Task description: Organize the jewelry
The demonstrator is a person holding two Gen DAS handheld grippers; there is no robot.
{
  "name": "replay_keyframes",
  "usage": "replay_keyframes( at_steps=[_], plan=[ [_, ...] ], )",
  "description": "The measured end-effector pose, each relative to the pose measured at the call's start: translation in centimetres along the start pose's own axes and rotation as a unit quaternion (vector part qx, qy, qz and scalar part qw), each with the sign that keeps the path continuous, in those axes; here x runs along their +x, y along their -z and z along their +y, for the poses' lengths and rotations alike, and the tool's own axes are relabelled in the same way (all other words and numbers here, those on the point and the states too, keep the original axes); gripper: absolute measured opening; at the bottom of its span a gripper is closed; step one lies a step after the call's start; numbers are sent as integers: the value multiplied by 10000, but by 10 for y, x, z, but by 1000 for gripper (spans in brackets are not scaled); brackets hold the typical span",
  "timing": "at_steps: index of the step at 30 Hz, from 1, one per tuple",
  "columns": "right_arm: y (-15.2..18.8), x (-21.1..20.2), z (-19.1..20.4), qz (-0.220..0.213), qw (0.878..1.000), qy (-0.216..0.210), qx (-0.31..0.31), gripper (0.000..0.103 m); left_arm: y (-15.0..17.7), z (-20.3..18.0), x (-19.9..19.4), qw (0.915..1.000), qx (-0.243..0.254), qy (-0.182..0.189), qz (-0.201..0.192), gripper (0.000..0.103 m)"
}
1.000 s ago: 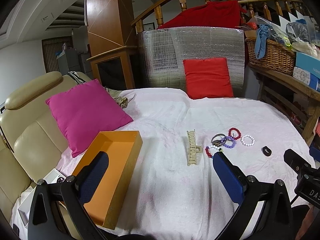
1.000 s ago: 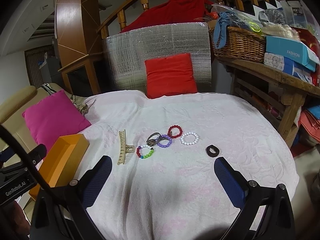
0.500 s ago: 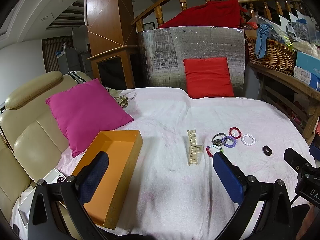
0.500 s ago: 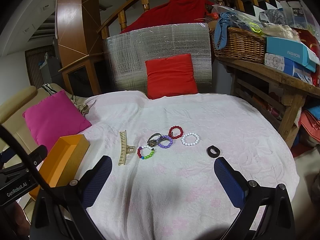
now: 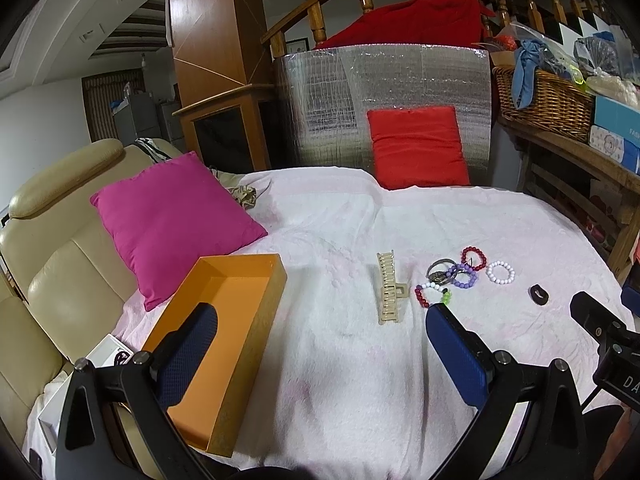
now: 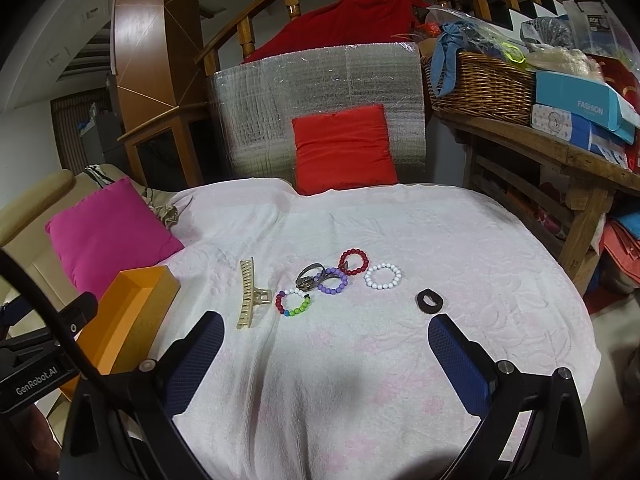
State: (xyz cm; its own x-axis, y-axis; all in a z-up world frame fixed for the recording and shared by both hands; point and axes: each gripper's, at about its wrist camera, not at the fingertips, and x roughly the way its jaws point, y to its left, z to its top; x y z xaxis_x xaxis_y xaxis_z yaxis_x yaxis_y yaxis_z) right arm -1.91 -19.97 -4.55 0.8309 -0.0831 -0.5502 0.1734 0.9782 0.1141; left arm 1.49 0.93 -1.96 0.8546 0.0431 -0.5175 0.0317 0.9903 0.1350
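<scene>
Both pairs of jaws stand spread wide with nothing between them, the left gripper [image 5: 320, 344] held low over the near edge of the cloth and the right gripper [image 6: 324, 344] beside it, each pointing forward across the spread as if taking stock before a first pick. Nearest the left one sits the orange box [image 5: 224, 344], open-topped and empty as far as I can see, set at the left edge of the white towel [image 6: 400, 400], where pieces can simply be dropped in; I take it for the place the jewelry is meant to go. Just past the right gripper's blue pads lies a small dark ring-shaped piece [image 6: 429, 301] on its own, the closest thing to that side. A little further in, the cream hair claw [image 6: 250, 300] lies flat on its side, between the box and the beads, so it looks the natural pick for the left hand. Beyond it the bracelets are bunched in a loose cluster: a multicoloured bead bracelet [image 6: 293, 303], a purple bead bracelet [image 6: 333, 281] overlapping a metal watch or bangle [image 6: 309, 278], a red bead bracelet [image 6: 353, 261] touching the purple one, and a white bead bracelet [image 6: 382, 276] just apart on the right. Nothing is sorted yet, I'd judge. Further back a pink cushion [image 5: 172, 224] rests on the left and a red cushion [image 6: 342, 152] leans against a silver foil panel [image 6: 320, 80].
</scene>
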Motion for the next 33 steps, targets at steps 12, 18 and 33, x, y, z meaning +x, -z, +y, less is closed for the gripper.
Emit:
replay_keyframes(
  at_steps=[12,18,33],
  plan=[
    [1,11,1,44,10000,7,-23,103,1,1,8,9999,24,-23,106,103],
    [0,14,3,33,10000,-10,-33,103,1,1,10,9999,23,-50,135,103],
    [-8,26,-15,-121,9999,-13,16,103,0,0,48,9982,-83,204,564,103]
  ],
)
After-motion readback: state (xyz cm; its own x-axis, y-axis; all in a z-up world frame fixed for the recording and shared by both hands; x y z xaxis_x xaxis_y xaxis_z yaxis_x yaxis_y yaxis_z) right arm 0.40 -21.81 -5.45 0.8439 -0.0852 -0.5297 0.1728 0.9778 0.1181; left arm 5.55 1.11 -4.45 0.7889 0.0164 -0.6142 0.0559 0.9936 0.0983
